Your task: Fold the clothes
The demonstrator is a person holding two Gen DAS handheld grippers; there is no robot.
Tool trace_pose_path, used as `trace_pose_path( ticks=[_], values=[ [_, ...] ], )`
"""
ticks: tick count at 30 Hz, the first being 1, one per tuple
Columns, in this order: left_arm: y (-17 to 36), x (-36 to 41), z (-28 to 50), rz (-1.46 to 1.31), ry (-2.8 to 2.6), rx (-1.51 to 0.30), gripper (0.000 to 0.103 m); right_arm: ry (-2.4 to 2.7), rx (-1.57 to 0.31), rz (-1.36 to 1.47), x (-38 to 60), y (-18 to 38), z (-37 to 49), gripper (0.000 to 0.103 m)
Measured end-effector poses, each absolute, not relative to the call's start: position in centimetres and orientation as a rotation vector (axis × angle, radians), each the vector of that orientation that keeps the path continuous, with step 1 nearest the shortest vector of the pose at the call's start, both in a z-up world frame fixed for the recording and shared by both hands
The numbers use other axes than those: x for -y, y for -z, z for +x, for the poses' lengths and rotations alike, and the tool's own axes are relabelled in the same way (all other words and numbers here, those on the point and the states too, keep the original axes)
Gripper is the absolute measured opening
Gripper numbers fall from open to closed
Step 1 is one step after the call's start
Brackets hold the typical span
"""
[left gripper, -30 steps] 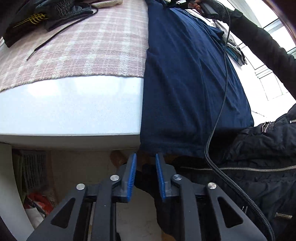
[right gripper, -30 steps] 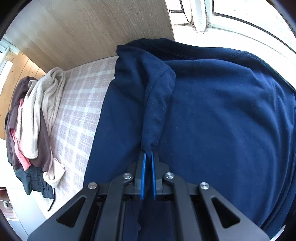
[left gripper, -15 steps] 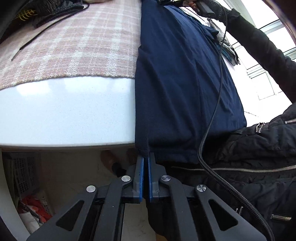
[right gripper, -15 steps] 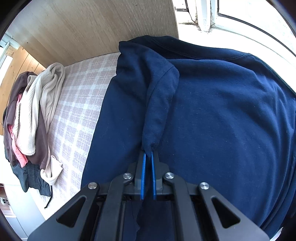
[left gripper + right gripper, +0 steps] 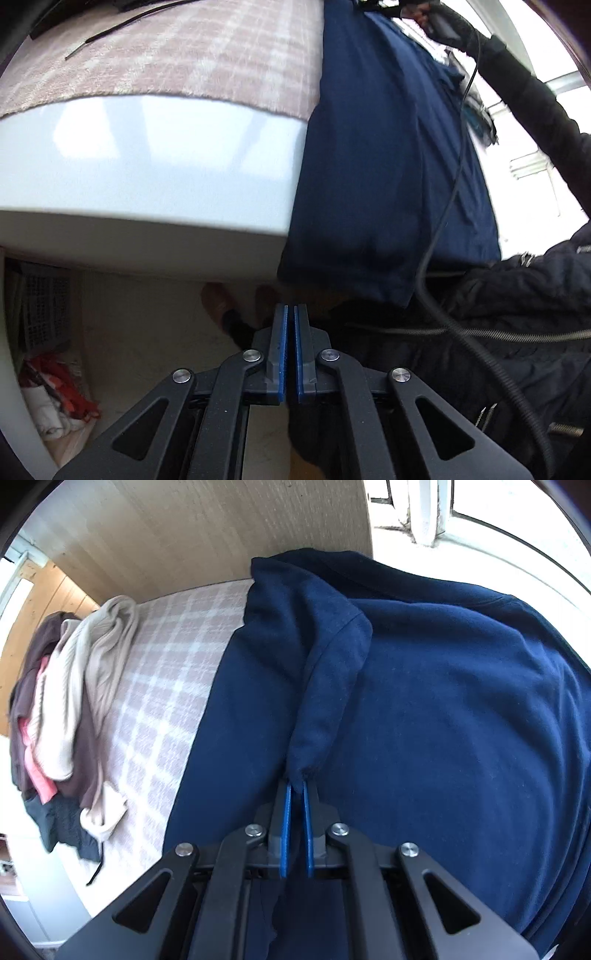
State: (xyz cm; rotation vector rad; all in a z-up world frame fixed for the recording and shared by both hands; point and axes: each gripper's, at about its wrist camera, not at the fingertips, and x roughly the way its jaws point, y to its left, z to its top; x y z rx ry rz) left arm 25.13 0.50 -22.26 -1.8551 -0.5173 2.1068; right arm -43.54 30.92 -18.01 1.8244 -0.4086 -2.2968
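Plaid blanket (image 5: 162,686) bears navy sweatshirt (image 5: 443,709), clothes pile (image 5: 66,701)

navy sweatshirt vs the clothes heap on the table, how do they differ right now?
The navy sweatshirt lies spread out; the clothes heap is crumpled. The sweatshirt is one colour; the heap mixes cream, pink, brown and black. The right gripper pinches a sweatshirt fold; nothing touches the heap. Both rest on the plaid cloth.

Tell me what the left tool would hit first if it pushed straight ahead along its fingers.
Most likely the hanging bottom hem of the navy sweatshirt, just past the shut left tool where the cloth drapes over the white table edge. Depth is unclear; it might pass just beneath the hem.
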Motion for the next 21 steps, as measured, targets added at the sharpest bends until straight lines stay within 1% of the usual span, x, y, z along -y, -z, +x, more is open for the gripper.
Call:
trace_pose_path(
  ticks=[4, 8, 10, 11, 14, 18, 21],
  values=[
    [19.3, 0.9, 26.4, -1.925, -2.144, 0.445, 0.002, 2.266, 0.484, 1.732, -33.6, 14.8, -42.3, 0.01],
    [14.1, 1.0, 23.7, -1.876, -2.255, 0.258, 0.001, 2.334, 0.448, 1.639, -35.9, 11.1, -41.4, 0.016],
    [12.1, 0.5, 21.0, -1.804, -2.278, 0.166, 0.001, 2.366, 0.419, 1.61, -37.1, 9.9, -41.6, 0.025],
    [11.5, 0.7, 20.0, -1.752, -2.269, 0.142, 0.002, 2.382, 0.405, 1.595, -37.7, 9.4, -41.7, 0.027],
    [11.5, -1.7, 15.9, -1.684, -2.202, 0.064, 0.004, 2.389, 0.386, 1.578, -37.7, 9.1, -43.0, 0.027],
    [13.4, -5.5, 10.8, -1.659, -2.138, 0.0, 0.004, 2.4, 0.326, 1.598, -38.1, 10.5, -46.1, 0.027],
    [14.9, -7.1, 7.6, -1.667, -2.109, -0.042, 0.003, 2.358, 0.334, 1.637, -38.2, 12.7, -48.0, 0.027]
  ],
)
